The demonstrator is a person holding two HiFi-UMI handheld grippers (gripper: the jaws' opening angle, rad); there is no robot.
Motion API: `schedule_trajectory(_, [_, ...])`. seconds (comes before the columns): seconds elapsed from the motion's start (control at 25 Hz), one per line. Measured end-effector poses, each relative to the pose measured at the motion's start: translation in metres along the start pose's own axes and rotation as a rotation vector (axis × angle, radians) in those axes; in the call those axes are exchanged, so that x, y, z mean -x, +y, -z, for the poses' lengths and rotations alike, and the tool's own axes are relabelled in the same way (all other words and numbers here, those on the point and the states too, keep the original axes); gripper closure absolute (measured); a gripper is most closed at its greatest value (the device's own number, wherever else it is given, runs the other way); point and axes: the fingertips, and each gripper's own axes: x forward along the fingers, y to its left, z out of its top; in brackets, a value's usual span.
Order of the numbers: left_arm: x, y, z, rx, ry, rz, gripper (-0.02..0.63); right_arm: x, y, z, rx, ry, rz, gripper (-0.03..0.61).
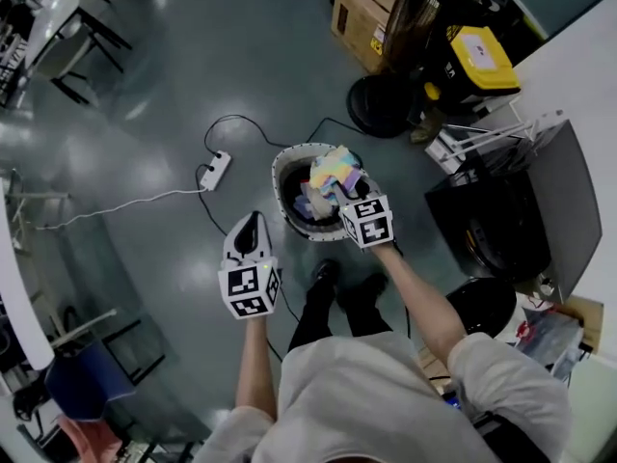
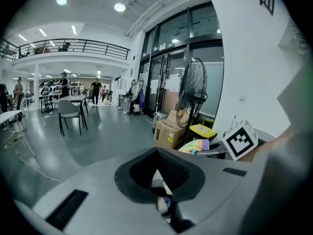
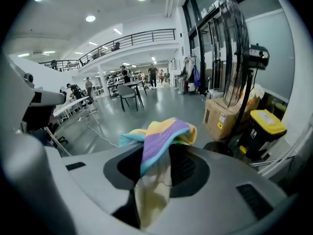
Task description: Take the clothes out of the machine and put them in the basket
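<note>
Pastel striped cloth (image 3: 164,136) sits pinched inside the right tool (image 3: 155,173).

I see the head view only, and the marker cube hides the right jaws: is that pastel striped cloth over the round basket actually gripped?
Observer: Yes. The right gripper view shows the right gripper closed on the yellow, purple and turquoise striped cloth.
Operator: And the left?
Observer: The left gripper has its jaws together; a small pale bit shows in their slit, too little to identify.
Operator: Anyone close?
Observer: The people in sight stand far off, by tables across the hall.
</note>
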Motion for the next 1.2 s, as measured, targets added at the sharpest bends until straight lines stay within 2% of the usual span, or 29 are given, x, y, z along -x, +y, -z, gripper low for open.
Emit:
schedule_trajectory(0.04, [-0.001, -0.004, 0.002, 0.002, 0.003, -0.002, 0.595, -0.011, -0.002, 0.015, -0.012, 0.036, -0.020, 0.425])
schedule_trajectory(0.08, [-0.001, -0.006, 0.004, 0.006, 0.004, -0.005, 0.595, -0.022, -0.003, 0.030, -0.024, 0.076, -0.036, 0.353])
schedule_trajectory(0.12, [0.000, -0.006, 0.006, 0.012, 0.005, -0.007, 0.595, -0.031, -0.002, 0.042, -0.034, 0.110, -0.041, 0.244])
schedule_trajectory(0.16, [0.000, -0.003, 0.008, 0.019, 0.006, -0.010, 0.595, -0.038, -0.002, 0.049, -0.038, 0.128, -0.032, 0.219])
schedule_trajectory(0.24, [-0.002, 0.008, 0.009, 0.031, 0.005, -0.015, 0.595, -0.050, -0.001, 0.048, -0.029, 0.115, -0.009, 0.198])
schedule_trajectory(0.44, [-0.008, 0.022, 0.007, 0.031, 0.006, -0.005, 0.595, -0.048, 0.011, 0.039, -0.006, 0.102, -0.008, 0.201])
schedule_trajectory(0.52, [-0.008, 0.022, 0.004, 0.025, 0.004, 0.006, 0.595, -0.043, 0.010, 0.037, -0.008, 0.092, 0.003, 0.221])
schedule_trajectory(0.64, [-0.009, 0.018, -0.003, 0.016, -0.006, 0.021, 0.595, -0.032, 0.008, 0.029, -0.006, 0.061, 0.018, 0.285])
schedule_trajectory(0.92, [0.000, -0.002, -0.026, -0.010, -0.039, 0.046, 0.595, 0.012, 0.009, -0.014, 0.019, -0.055, 0.052, 0.542])
schedule_trajectory(1.2, [0.013, -0.041, -0.050, -0.059, -0.079, 0.098, 0.595, 0.081, 0.004, -0.056, 0.014, -0.202, 0.073, 0.555])
